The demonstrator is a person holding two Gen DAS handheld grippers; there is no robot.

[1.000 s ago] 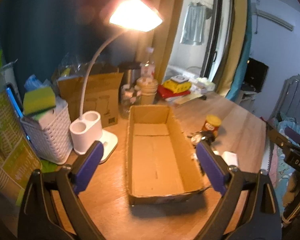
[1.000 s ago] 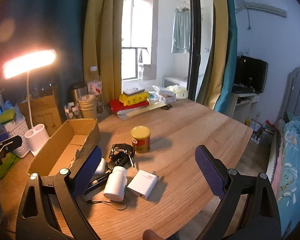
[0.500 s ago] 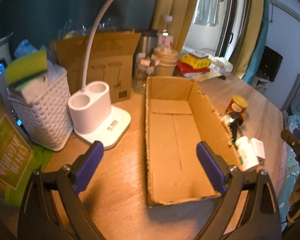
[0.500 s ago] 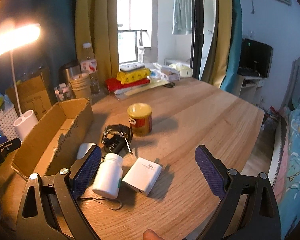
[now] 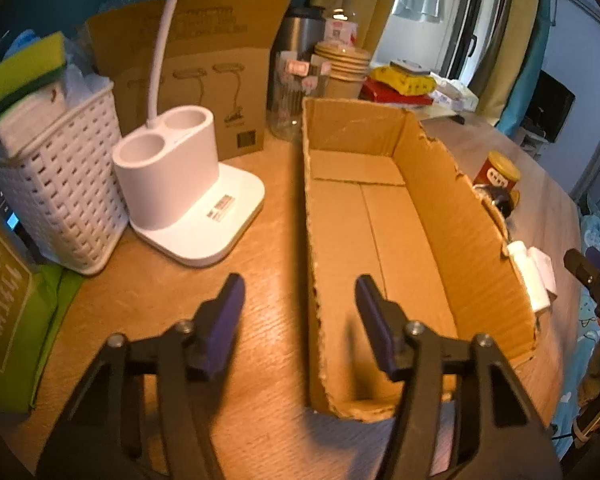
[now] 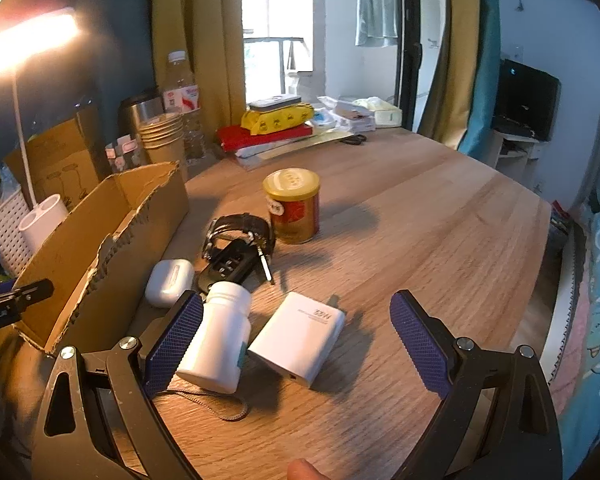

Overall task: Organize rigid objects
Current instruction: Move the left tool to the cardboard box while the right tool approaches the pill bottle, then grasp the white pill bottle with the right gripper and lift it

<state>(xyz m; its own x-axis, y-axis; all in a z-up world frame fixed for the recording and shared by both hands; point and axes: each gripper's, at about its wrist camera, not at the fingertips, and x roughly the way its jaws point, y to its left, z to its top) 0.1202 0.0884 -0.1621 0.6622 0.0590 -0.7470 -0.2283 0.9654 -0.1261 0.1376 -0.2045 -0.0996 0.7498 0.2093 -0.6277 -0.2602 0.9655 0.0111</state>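
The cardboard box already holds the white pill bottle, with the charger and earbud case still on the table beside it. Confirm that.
Not quite. The cardboard box is empty in the left wrist view. The right wrist view shows the white pill bottle lying on the table outside it, beside the charger and earbud case.

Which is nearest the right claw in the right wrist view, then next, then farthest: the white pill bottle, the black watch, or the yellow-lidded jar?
1. White pill bottle, lying by the claw's left finger.
2. Black watch, farther up the table.
3. Yellow-lidded jar, beyond the watch, slightly right.
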